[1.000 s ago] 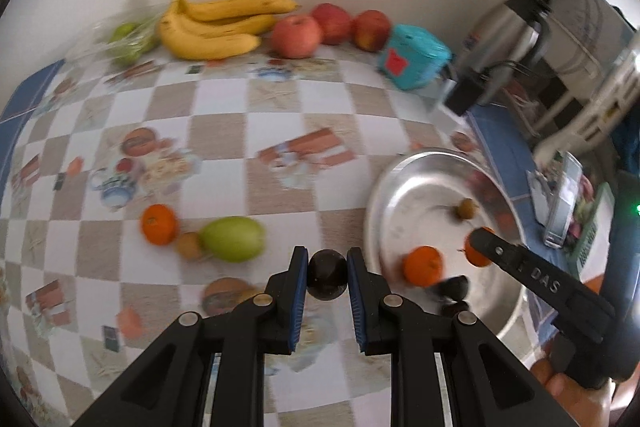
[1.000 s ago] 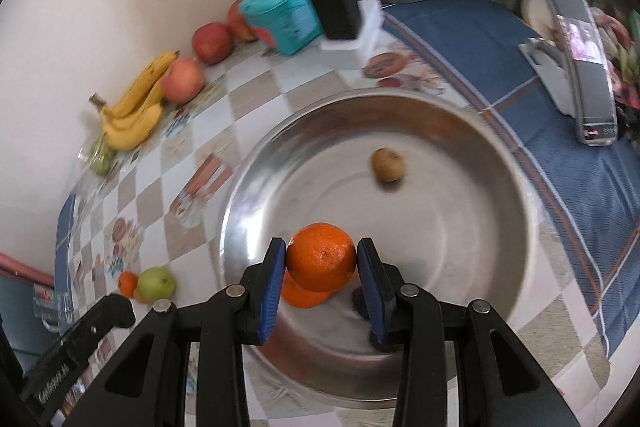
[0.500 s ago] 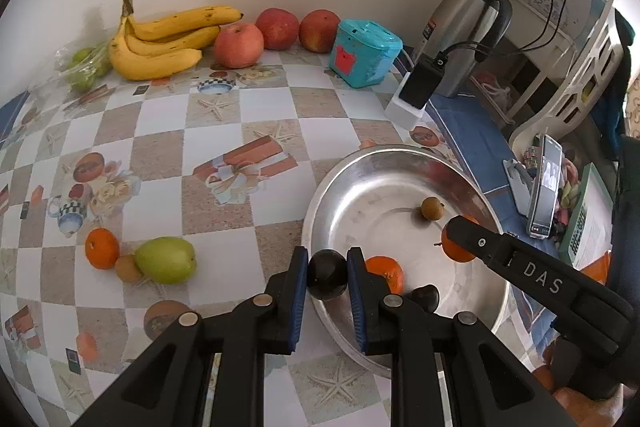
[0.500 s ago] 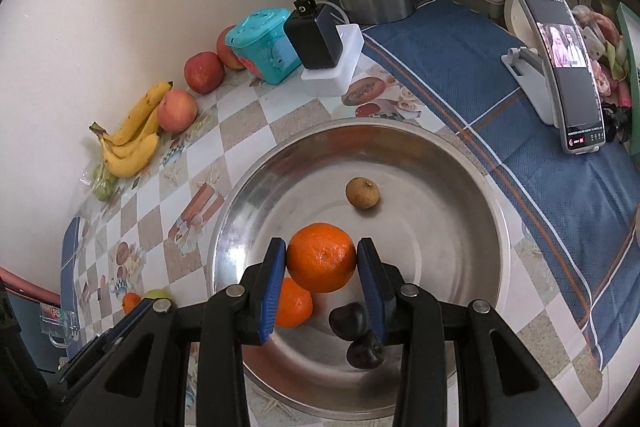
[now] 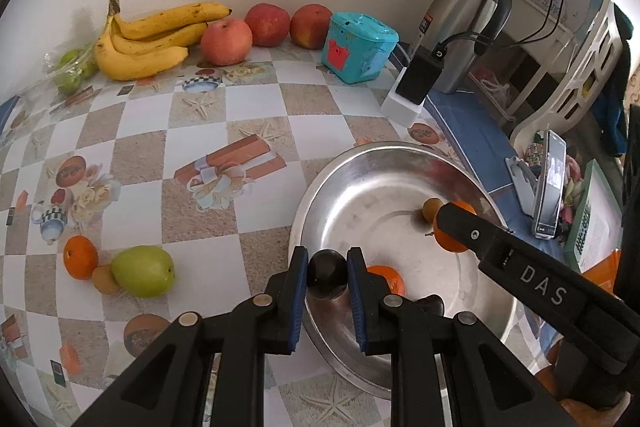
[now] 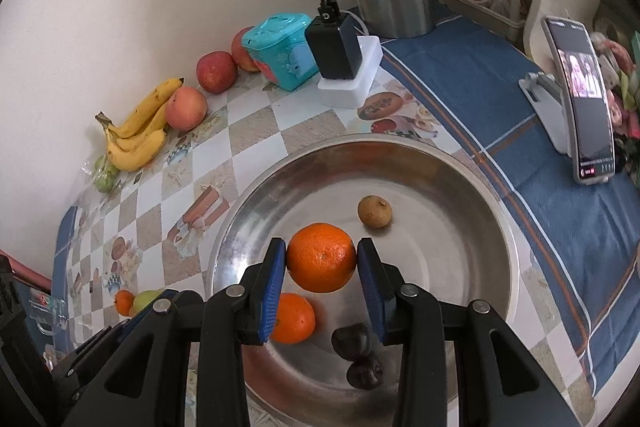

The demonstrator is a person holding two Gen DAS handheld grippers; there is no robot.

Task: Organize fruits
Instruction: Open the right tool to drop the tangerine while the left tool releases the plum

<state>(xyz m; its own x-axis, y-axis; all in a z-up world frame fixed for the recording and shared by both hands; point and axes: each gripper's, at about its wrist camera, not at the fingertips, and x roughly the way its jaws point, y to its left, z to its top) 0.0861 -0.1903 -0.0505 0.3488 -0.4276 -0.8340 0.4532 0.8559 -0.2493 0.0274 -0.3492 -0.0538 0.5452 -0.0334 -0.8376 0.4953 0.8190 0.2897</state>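
Checkered bench supports the steel bowl; the left hand-held gripper clamps a dark fruit at the rim and the right hand-held gripper clamps an orange above it, so an early release could likely roll either fruit out.

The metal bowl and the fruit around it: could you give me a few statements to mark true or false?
1. The right gripper holds an orange over the metal bowl. True.
2. The left gripper is empty. False: it is shut on a dark round fruit.
3. The bananas lie in the bowl. False: they lie by the wall.
4. A green pear lies on the tablecloth, outside the bowl. True.
5. A second orange lies in the bowl. True.
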